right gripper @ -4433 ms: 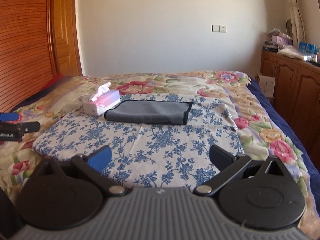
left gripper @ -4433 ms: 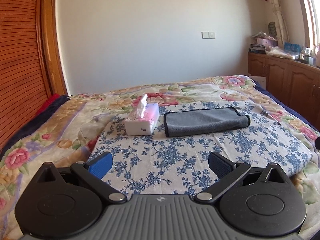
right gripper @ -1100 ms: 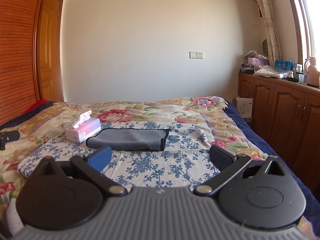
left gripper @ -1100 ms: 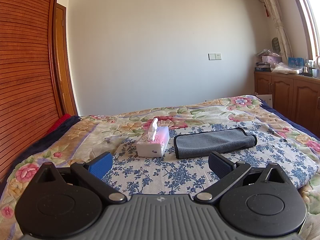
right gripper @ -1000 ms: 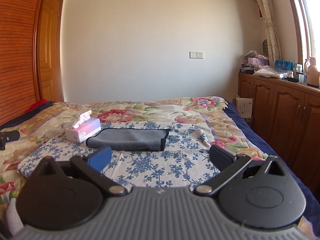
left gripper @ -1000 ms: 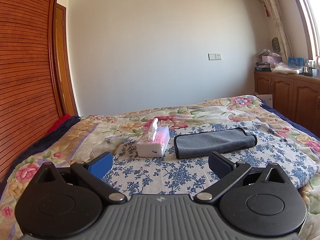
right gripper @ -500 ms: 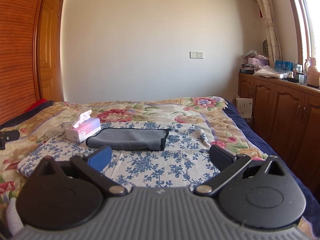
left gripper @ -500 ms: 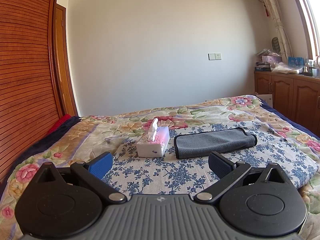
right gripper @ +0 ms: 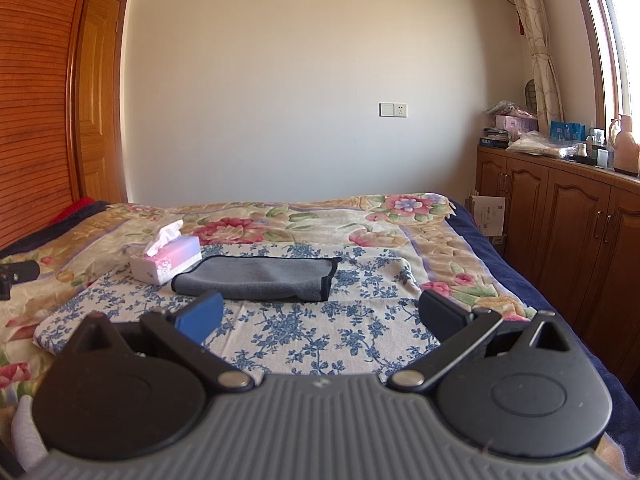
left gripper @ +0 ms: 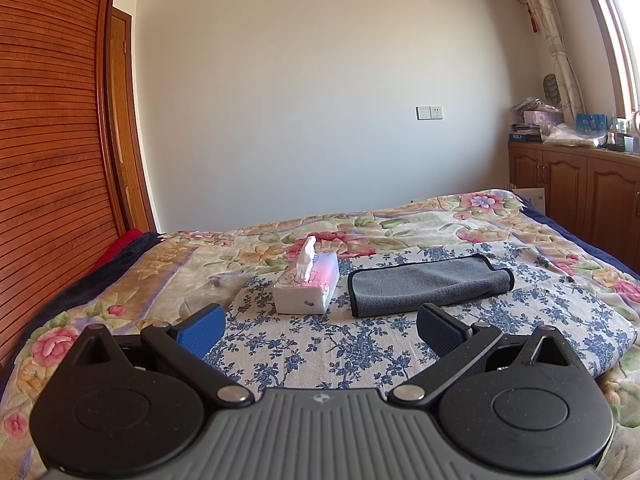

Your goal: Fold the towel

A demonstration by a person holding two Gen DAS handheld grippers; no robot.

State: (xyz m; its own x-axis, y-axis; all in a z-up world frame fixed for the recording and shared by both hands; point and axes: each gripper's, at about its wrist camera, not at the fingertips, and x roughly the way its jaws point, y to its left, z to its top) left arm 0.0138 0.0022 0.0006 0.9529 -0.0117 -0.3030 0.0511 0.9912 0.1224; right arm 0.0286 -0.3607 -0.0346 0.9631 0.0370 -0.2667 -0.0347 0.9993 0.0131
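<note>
With my left gripper [left gripper: 318,330] and right gripper [right gripper: 320,318] both spread and empty, I'd approach the folded grey microfibre towel [right gripper: 256,278] mid-frame, avoiding the pink-white tissue box [right gripper: 168,260].

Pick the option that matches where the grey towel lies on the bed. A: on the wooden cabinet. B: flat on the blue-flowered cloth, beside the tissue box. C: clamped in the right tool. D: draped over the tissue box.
B: the grey towel lies folded flat on the blue-flowered cloth, just beside the tissue box, while both the left tool and the right tool are open and hold nothing.
</note>
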